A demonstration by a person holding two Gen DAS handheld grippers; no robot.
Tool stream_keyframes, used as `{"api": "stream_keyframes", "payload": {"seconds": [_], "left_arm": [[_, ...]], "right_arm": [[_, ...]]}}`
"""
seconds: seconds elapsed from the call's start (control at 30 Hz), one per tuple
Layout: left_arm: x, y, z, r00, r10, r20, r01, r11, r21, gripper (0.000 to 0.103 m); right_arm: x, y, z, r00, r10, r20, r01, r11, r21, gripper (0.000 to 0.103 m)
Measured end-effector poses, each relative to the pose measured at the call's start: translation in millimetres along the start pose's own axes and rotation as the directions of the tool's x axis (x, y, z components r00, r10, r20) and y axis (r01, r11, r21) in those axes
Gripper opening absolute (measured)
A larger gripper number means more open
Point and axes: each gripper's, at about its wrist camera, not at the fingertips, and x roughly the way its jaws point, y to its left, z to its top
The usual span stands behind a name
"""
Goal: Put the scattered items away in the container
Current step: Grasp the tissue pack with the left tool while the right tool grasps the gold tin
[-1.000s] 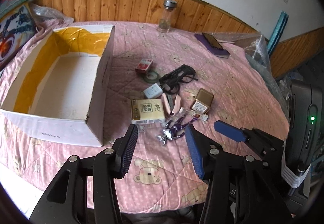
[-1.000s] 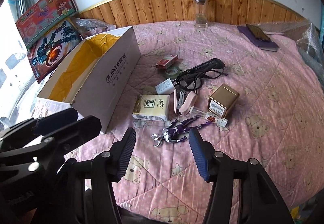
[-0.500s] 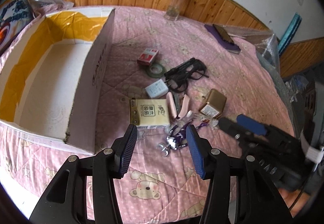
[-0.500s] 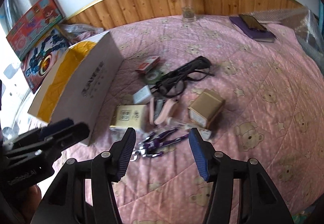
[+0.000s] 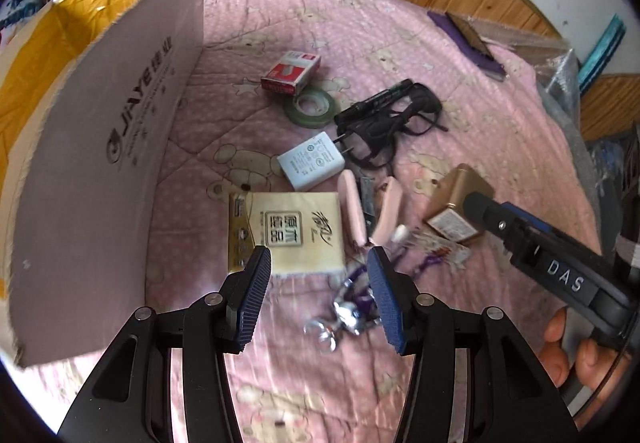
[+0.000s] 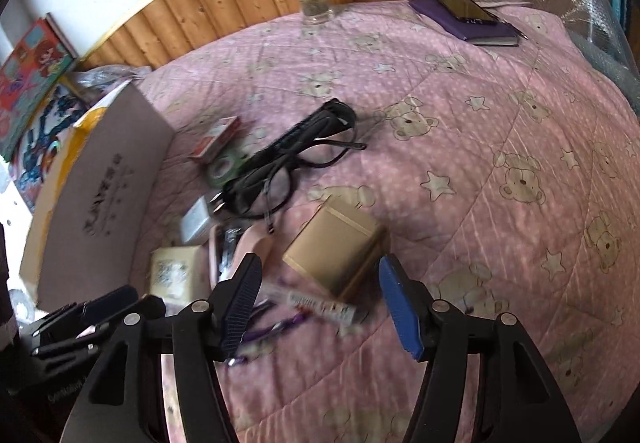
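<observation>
I have both grippers tilted steeply down over the pink quilted bear-print bedspread (image 6: pixel 500 115). My left gripper (image 5: pixel 318 297) hangs with fingers wide and empty above the blurred silver-and-purple keychain (image 5: pixel 348 313), just below the flat cream cardboard packet (image 5: pixel 294 231). My right gripper (image 6: pixel 320 303) is also spread wide, gripping nothing, framing the smooth gold metal tin (image 6: pixel 334 247). The white open cardboard box (image 5: pixel 104 147), yellow-taped inside, stands left of the clutter.
</observation>
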Motion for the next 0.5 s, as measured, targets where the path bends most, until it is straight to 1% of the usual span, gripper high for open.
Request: {"api": "stream_keyframes", "payload": {"seconds": [0.1,0.2,0.33,0.5], "left_arm": [[15,3,4,0.999,0.031,-0.013,-0.031,1.0,0.004,0.053],[21,1,8,0.998,0.054,0.014,-0.055,0.998,0.028,0.054],[27,-4,12,0.996,0.08,0.036,-0.082,0.994,0.069,0.056],[29,-7,12,0.992,0.109,0.064,-0.116,0.987,0.108,0.057]], "right_arm": [[15,-3,6,1.0,-0.018,-0.02,0.018,1.0,0.01,0.063],[27,-5,10,0.999,-0.032,-0.034,0.033,0.999,0.016,0.063],[41,-8,13,0.998,-0.043,-0.055,0.044,0.999,0.017,0.063],[46,-13,10,0.998,-0.038,-0.05,0.039,0.999,0.019,0.057]]}}
